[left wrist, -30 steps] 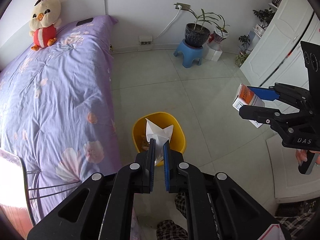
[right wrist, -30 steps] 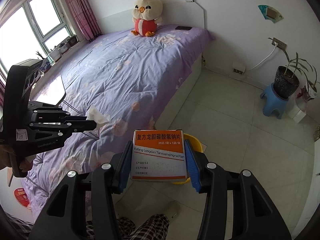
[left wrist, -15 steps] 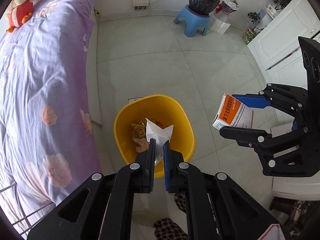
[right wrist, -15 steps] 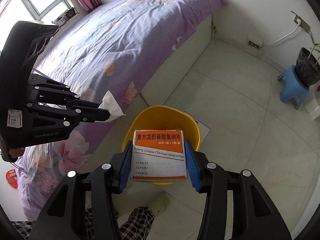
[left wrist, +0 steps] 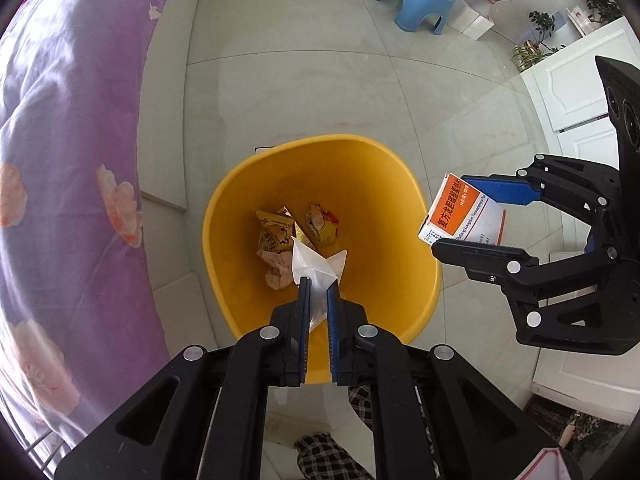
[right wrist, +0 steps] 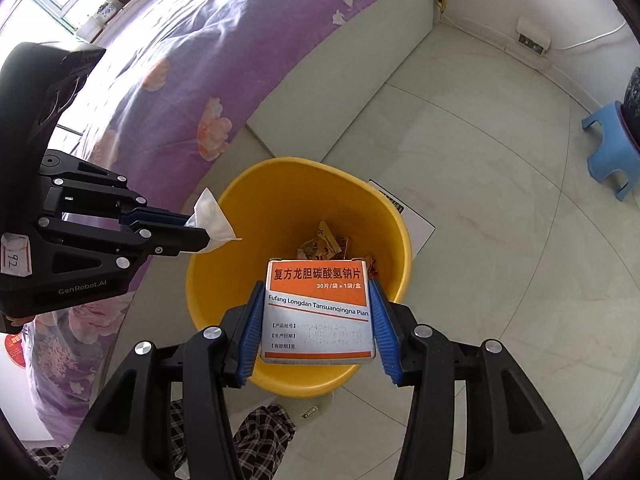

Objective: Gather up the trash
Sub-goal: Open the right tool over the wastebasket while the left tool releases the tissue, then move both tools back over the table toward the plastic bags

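Hovering over the bin, both grippers loaded:
Left gripper (left wrist: pixel 316 292): above the bin's near side, jaws pressed together on a white tissue (left wrist: pixel 314 266), its crumpled tip poking out past the blue pads.
Tissue from the right wrist view: it (right wrist: pixel 212 220) sits right over the bin's left rim, pinched at the end of the left gripper (right wrist: pixel 196 232).
Right gripper (right wrist: pixel 318 312): jaws spread about as wide as the box, clamping it on both sides.
Box (right wrist: pixel 318 310): orange and white medicine carton, label up, held over the near part of the bin.
Box from the left wrist view: it (left wrist: pixel 460 212) looks to hang at the bin's right rim, in the right gripper (left wrist: pixel 464 220); inside or just outside the edge, hard to call through the fisheye.
Bin (left wrist: pixel 408 248): yellow, round, standing on the tiled floor (left wrist: pixel 320 80) close beside the bed (left wrist: pixel 72 140).
Inside the bin: a few crumpled wrappers (left wrist: pixel 280 236) at the bottom, orange and tan.
Backdrop: blue stool (left wrist: pixel 416 4) well apart from the bin, purple flowered cover on the bed.
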{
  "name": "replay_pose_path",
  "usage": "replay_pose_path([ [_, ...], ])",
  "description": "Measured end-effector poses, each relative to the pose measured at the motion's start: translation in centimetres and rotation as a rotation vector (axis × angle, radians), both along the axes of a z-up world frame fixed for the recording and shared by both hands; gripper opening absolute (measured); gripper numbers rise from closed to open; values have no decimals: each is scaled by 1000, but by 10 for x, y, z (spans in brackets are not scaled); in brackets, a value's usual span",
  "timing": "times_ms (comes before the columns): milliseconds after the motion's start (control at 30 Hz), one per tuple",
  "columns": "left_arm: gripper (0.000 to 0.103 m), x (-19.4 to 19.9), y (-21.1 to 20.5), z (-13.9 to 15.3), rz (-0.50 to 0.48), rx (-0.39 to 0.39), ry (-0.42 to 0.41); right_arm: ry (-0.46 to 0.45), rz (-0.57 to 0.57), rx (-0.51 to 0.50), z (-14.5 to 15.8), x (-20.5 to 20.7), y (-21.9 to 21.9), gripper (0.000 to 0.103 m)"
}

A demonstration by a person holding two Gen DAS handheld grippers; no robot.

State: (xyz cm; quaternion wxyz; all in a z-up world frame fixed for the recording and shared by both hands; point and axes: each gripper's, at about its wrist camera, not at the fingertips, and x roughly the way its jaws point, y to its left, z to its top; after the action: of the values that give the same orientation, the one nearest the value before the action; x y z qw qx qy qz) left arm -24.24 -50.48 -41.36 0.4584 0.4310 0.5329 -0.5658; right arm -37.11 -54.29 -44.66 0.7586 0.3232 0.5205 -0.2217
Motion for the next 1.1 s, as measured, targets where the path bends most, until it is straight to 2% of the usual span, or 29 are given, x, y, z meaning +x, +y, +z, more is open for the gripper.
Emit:
replay_pose_path([
  [100,11,-2,-1,-4,-4,6,-5,-11,-2,4,-7,-1,-3,52],
  [133,16,-3,-2,-6,-5,6,-13,-14,-2,3,-9,-2,-3,55],
  [167,23,-3,-2,-6,-5,5,-22,-11,-1,1,-10,-2,-3,64],
  [200,27,-4,-2,-6,-3,0,-32,-9,-3,-6,-10,-3,-3,68],
  [233,40,-4,-2,-6,2,1,-35,-9,-8,-13,-10,-4,-4,72],
  [267,53,-2,-2,-4,8,-5,-38,-10,-12,-17,-9,-5,-4,72],
  [300,56,-1,-1,-4,14,-14,-46,-4,-16,-21,-9,-7,-4,72],
  [500,58,5,3,5,25,-24,-44,-2,-49,-24,2,-14,-3,72],
  [700,58,12,7,27,40,-57,-56,-12,-62,-54,31,-16,5,72],
  [867,58,23,22,62,57,-98,-74,-34,-69,-93,69,-15,17,72],
  [1100,61,38,57,129,137,-178,-91,-83,-40,-165,141,-3,49,72],
])
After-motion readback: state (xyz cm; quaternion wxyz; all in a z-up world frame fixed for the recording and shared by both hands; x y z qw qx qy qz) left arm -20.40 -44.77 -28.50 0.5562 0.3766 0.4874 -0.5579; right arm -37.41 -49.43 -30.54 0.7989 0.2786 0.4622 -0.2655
